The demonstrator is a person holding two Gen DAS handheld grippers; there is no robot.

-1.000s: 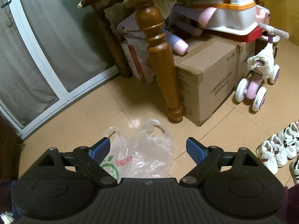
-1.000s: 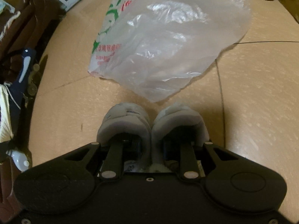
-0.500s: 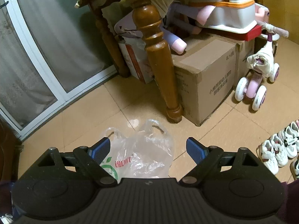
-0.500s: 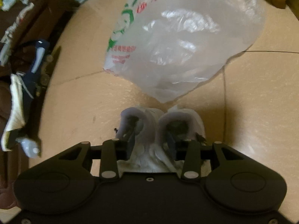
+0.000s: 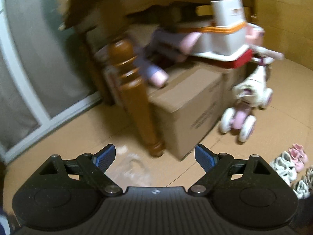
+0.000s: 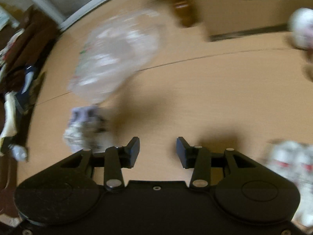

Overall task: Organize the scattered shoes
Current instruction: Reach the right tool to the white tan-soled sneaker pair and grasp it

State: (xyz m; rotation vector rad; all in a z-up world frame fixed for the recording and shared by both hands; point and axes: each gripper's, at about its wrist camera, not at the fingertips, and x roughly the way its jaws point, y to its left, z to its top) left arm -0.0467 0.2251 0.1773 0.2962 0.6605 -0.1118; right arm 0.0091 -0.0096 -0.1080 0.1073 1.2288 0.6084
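Both views are motion-blurred. My right gripper [image 6: 158,150] is open with nothing between its fingers, above bare floor. A pale grey pair of small shoes [image 6: 84,129] lies on the floor to its left, clear of the fingers. White shoes with red trim [image 6: 293,162] sit at the right edge of the right wrist view. My left gripper [image 5: 155,157] is open and holds nothing. A row of small white and pink shoes [image 5: 289,166] stands on the floor at its lower right.
A clear plastic bag [image 6: 115,52] lies on the tan floor beyond the grey shoes. A wooden table leg [image 5: 137,101], a cardboard box [image 5: 187,105] and a pink-wheeled toy scooter [image 5: 244,113] stand ahead of the left gripper. A sliding glass door [image 5: 29,74] is at left.
My right gripper has let go of the grey pair of shoes, opened, and swung right. The shoes now lie to its left. The left gripper lifted; its view tilted upward.
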